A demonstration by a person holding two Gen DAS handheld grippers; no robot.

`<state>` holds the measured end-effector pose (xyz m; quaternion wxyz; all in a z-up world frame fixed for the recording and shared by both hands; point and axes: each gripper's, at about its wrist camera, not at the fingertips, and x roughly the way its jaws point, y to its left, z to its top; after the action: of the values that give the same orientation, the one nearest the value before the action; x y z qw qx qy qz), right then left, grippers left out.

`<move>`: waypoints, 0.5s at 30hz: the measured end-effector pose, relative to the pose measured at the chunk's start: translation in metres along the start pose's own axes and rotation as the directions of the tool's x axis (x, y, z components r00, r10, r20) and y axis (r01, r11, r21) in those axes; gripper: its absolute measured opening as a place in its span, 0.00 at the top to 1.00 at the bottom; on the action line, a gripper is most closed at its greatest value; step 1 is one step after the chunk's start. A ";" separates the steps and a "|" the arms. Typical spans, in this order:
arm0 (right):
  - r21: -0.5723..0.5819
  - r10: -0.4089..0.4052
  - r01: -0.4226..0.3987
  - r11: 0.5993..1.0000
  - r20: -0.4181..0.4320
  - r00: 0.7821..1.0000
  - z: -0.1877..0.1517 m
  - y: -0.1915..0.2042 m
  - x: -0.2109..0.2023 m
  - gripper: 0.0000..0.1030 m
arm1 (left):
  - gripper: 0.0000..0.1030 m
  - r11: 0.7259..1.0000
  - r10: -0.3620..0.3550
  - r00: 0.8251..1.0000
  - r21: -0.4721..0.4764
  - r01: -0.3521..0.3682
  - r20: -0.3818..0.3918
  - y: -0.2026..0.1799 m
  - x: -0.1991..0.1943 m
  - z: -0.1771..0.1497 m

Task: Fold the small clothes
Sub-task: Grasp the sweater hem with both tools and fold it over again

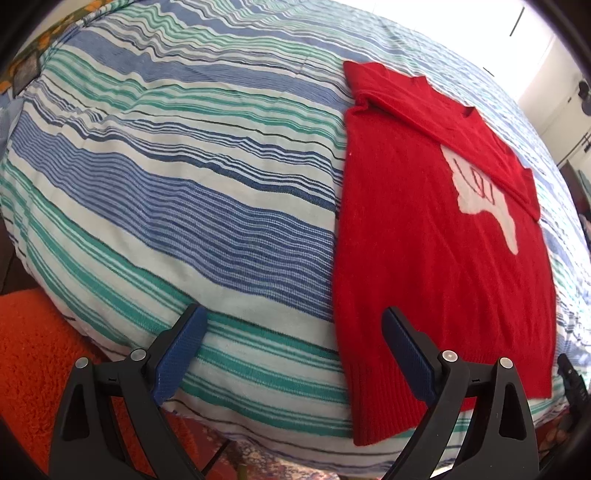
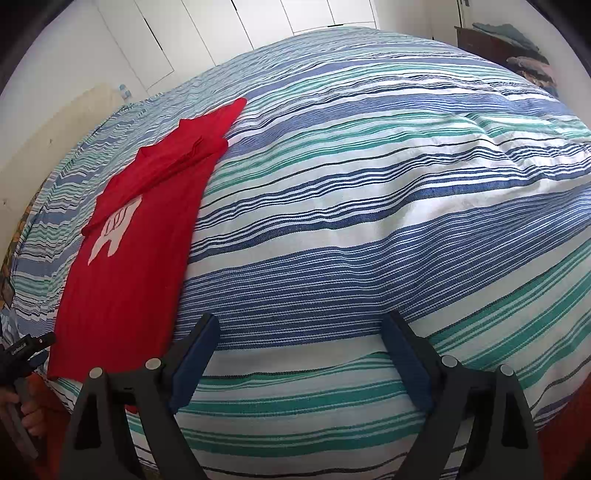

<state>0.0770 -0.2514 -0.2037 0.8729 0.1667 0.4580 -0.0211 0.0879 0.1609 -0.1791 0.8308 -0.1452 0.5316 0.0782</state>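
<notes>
A small red sweater (image 1: pixel 424 236) with a white figure on its front lies flat on the striped bedspread (image 1: pixel 184 184), its sleeves folded across the top. My left gripper (image 1: pixel 295 325) is open and empty above the bed's near edge, just left of the sweater's ribbed hem. In the right wrist view the sweater (image 2: pixel 129 266) lies at the left of the bedspread (image 2: pixel 369 221). My right gripper (image 2: pixel 301 332) is open and empty over the bedspread, to the right of the sweater. The left gripper's body (image 2: pixel 26 350) shows at that view's left edge.
An orange shaggy rug (image 1: pixel 33 350) lies on the floor beside the bed. White closet doors (image 2: pixel 221 29) stand beyond the bed. A dark dresser with folded fabrics (image 2: pixel 509 40) is at the far right. A bright window (image 1: pixel 461 33) lies past the bed.
</notes>
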 end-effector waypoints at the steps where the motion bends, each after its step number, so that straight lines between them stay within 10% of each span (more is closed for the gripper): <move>1: 0.007 0.006 -0.006 1.000 0.001 1.000 0.001 -0.001 -0.001 0.14 | 0.07 1.000 -0.023 1.000 -0.011 0.023 -0.005 0.002 -0.005 -0.001; 4: 0.095 0.100 -0.099 0.991 -0.003 0.995 0.010 -0.008 -0.018 0.15 | 0.07 0.988 -0.157 0.987 -0.011 0.157 -0.027 0.001 -0.024 -0.008; 7: 0.154 0.324 -0.316 0.936 -0.033 0.945 0.010 -0.004 -0.031 0.16 | 0.12 0.971 -0.232 0.970 0.040 0.236 -0.076 -0.012 -0.025 -0.021; 11: 0.115 0.446 -0.431 0.895 -0.208 0.870 -0.002 0.027 -0.015 0.29 | 0.38 0.955 -0.259 0.952 0.105 0.277 -0.160 -0.035 -0.010 -0.026; 15: 0.060 0.453 -0.454 0.889 -0.256 0.854 -0.008 0.053 -0.005 0.36 | 0.68 0.964 -0.201 0.961 0.134 0.229 -0.190 -0.044 0.004 -0.026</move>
<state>0.0777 -0.1997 -0.1892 0.7849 0.2700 0.5173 0.2082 0.0792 0.1107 -0.1857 0.7932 -0.1435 0.5880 -0.0674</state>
